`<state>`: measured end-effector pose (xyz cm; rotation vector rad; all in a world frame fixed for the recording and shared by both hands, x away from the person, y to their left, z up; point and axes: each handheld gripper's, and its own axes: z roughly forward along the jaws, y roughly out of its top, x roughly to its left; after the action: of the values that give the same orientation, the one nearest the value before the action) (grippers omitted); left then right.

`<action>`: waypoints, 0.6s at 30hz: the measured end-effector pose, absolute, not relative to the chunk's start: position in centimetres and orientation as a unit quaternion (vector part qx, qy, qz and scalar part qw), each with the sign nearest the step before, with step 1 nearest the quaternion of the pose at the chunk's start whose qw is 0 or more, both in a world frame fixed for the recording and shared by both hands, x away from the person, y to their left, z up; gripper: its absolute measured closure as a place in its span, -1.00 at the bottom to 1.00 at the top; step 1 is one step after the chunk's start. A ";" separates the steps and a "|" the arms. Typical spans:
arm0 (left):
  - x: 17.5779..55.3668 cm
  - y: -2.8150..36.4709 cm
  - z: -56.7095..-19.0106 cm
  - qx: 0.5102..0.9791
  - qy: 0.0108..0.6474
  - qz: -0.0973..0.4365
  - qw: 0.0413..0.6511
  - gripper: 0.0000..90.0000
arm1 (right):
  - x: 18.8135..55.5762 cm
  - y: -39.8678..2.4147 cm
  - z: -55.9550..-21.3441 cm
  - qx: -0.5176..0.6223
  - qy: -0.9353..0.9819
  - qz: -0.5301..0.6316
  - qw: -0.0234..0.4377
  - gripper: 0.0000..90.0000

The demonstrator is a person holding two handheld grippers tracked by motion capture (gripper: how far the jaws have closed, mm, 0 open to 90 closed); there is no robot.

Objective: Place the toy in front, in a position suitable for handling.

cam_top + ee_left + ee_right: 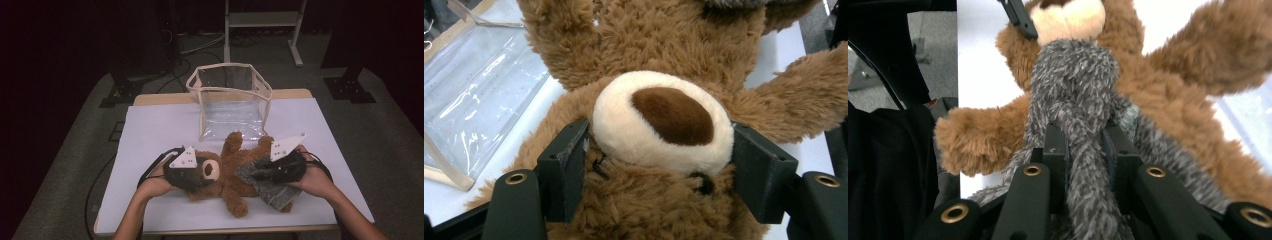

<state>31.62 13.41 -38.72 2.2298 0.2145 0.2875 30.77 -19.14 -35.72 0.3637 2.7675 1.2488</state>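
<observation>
A brown teddy bear (235, 175) lies on its back on the white table (160, 130), head toward the left. My left gripper (200, 172) is shut on the bear's head; in the left gripper view the jaws press into the fur on both sides of the cream muzzle (661, 122). A grey fuzzy cloth (270, 190) lies over the bear's belly and legs. My right gripper (260, 172) is shut on a pinched fold of that grey cloth (1073, 85), which rises between the jaws in the right gripper view, with the bear's body (1158, 75) behind it.
A clear plastic bag with a beige trim (230, 105) stands open just behind the bear, and its side shows as a clear bag wall (479, 85) in the left gripper view. White table surface lies bare to the left and right. Black cables trail from both hands.
</observation>
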 end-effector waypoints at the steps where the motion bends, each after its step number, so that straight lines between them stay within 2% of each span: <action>1: 31.6 13.4 -38.8 0.892 0.087 0.114 0.430 -0.33 | 30.7 -19.6 -36.1 0.127 0.900 0.415 0.037 0.67; 12: 31.8 13.2 -38.8 0.890 0.093 0.109 0.432 -0.34 | 28.4 -26.8 -39.8 0.212 0.885 0.413 0.033 0.67; 15: 31.9 13.1 -38.8 0.889 0.098 0.109 0.433 -0.34 | 28.2 -27.1 -39.2 0.210 0.880 0.425 0.039 0.66; 18: 32.0 13.0 -38.8 0.889 0.103 0.109 0.434 -0.35 | 28.4 -25.6 -37.8 0.187 0.880 0.434 0.053 0.66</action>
<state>32.00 13.02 -38.79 2.2133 0.2558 0.2708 28.42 -25.55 -37.78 0.5672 2.6739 1.3206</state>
